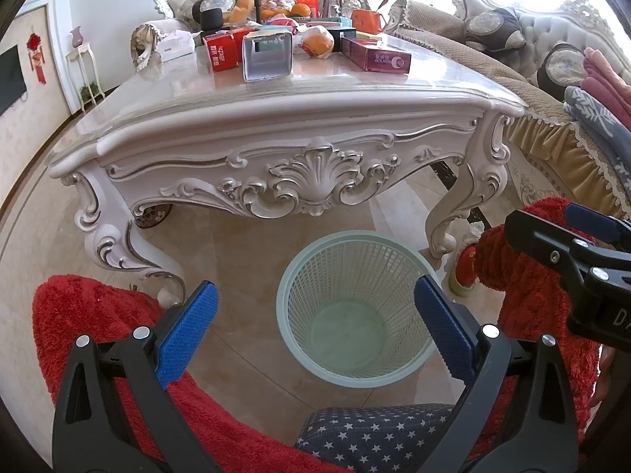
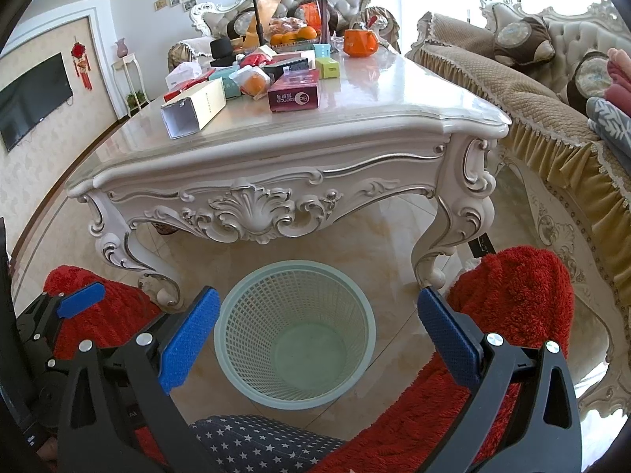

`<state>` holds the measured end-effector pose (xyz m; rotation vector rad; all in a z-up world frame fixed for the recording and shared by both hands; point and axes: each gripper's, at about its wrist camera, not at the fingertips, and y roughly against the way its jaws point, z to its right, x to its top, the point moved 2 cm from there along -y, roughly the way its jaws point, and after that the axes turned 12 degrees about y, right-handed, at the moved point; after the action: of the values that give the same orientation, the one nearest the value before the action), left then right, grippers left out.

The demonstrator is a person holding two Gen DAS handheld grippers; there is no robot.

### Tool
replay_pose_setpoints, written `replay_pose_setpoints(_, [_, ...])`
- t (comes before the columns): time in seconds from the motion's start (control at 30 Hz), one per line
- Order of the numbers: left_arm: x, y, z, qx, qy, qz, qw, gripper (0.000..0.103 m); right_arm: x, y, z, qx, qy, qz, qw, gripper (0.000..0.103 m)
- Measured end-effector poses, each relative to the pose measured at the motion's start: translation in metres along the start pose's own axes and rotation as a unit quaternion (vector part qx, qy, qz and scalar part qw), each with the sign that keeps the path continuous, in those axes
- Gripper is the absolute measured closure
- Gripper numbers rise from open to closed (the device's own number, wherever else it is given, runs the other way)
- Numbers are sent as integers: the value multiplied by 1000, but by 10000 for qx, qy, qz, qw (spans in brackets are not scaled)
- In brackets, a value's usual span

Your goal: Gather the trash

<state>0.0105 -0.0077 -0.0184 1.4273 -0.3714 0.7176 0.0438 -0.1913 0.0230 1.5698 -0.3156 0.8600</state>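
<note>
Two claws hang low over the floor before the near edge of the surface, both pointing down and forward. Our left claw is released, its blue pads spread wide and holding nothing; our right claw is likewise spread and bare. From the left wrist view we see the right claw off at the right side.

Between the spread fingers of each stands the pale green mesh basket on the tiled floor, just in front of the surface's near edge, between its two carved front legs. We see only its bare bottom inside.

Up on the surface, the trash lies toward the middle and far end: an open-ended white carton nearest the near left corner, a purple box just to its right, a red box, and wrapped oranges among smaller boxes. An orange mug stands near the far right edge.
</note>
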Motion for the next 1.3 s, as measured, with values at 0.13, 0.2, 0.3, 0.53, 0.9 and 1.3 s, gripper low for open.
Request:
replay_pose_setpoints(0.13, [-1, 0, 0, 2, -10, -4, 10000, 6, -1, 0, 0, -1, -1, -2, 10000, 6])
replay_pose_setpoints(0.2, [-1, 0, 0, 6, -11, -8, 10000, 6, 0, 0, 0, 0, 0, -1, 10000, 6])
replay_pose_setpoints(0.3, [-1, 0, 1, 9, -14, -17, 10000, 6, 0, 0, 0, -1, 3, -5, 10000, 6])
replay_pose_setpoints(0.53, [-2, -1, 1, 13, -34, -30, 10000, 6, -3, -2, 0, 2, 15, -39, 10000, 6])
replay_pose_setpoints(0.9, [3, 2, -5, 47, 37, 89, 9999, 6, 2, 1, 1, 229, -26, 222, 9995, 6])
replay_pose_setpoints(1.3, [145, -24, -16, 288, 248, 1066, 9936, 6, 140, -64, 21, -404, 673, 830, 9935, 6])
